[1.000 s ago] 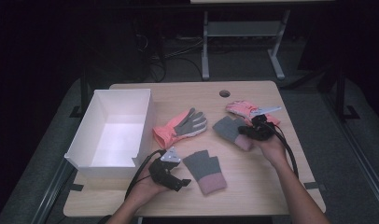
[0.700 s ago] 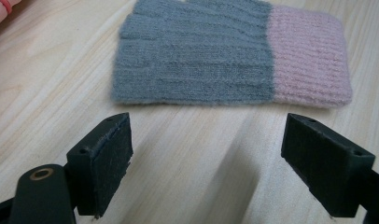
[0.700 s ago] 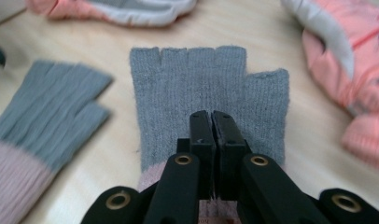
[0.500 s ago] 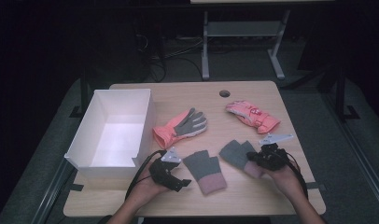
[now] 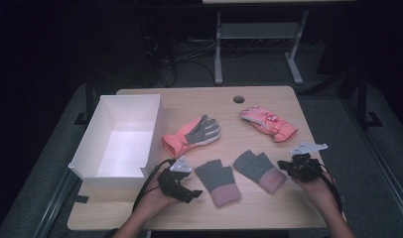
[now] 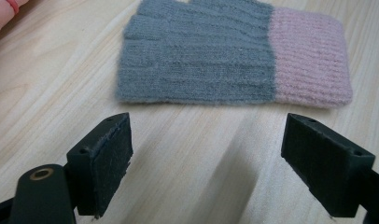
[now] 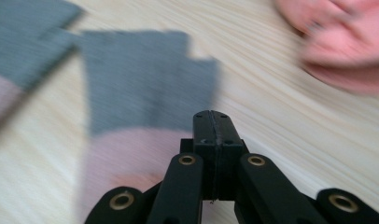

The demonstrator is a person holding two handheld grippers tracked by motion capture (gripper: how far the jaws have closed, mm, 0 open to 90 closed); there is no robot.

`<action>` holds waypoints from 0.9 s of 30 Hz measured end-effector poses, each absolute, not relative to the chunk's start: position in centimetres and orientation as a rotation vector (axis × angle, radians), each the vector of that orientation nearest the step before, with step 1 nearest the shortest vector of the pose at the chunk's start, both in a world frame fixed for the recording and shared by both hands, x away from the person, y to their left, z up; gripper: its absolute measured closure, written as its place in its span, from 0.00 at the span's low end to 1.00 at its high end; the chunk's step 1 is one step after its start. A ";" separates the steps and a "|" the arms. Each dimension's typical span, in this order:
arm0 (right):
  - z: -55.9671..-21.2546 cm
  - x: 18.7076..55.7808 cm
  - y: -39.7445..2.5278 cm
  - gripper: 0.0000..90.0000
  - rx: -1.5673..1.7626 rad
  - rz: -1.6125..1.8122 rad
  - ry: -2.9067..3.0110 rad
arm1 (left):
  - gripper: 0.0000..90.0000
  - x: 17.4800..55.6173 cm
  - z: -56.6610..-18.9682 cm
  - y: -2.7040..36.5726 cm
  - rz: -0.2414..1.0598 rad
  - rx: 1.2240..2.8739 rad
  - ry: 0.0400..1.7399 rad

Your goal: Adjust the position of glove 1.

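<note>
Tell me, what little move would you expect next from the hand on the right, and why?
Probably opening the right gripper. Its jaws are pressed shut over the pink cuff of the right knitted glove, which already lies flat on the table beside its matching glove. Letting go seems the natural step.

Both forearms enter from the near edge of the high view, each hand wrapped around a gripper held low over the table. The left gripper (image 5: 189, 191) points toward the person's right, its grey three-cornered plate on top and its cable looping back beside the wrist; its jaws stand wide apart. The right gripper (image 5: 284, 167) points toward the person's left, plate uppermost, with its jaws pressed flat together, pad against pad.
</note>
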State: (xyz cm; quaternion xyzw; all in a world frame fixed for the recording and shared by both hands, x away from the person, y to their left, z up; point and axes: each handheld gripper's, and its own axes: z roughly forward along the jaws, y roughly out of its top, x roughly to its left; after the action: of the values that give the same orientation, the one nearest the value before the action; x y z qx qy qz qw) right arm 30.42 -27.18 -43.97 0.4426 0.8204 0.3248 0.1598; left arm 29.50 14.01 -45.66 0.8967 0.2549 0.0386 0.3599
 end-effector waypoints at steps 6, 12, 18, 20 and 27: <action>-45.4 29.3 -28.9 1.00 1.290 0.894 2.423 | 0.18 29.5 -45.8 13.9 0.095 2.311 0.663; -45.6 27.6 -28.5 1.00 1.256 0.909 2.485 | 0.18 29.4 -45.8 13.9 0.093 2.307 0.665; -45.6 26.2 -27.0 1.00 1.211 0.952 2.553 | 0.18 29.4 -45.8 13.7 0.092 2.309 0.656; -45.5 25.7 -26.3 1.00 1.180 0.972 2.583 | 0.18 29.4 -45.8 13.7 0.090 2.306 0.662; -44.8 26.0 -26.2 1.00 1.196 0.968 2.512 | 0.18 29.2 -45.7 13.7 0.090 2.314 0.646</action>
State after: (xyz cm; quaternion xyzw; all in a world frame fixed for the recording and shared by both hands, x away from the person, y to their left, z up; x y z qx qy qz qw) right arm 26.01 -26.18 -44.77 0.4041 0.8486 0.3271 0.0977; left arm 29.23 13.68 -45.65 0.8977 0.2507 0.0348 0.3606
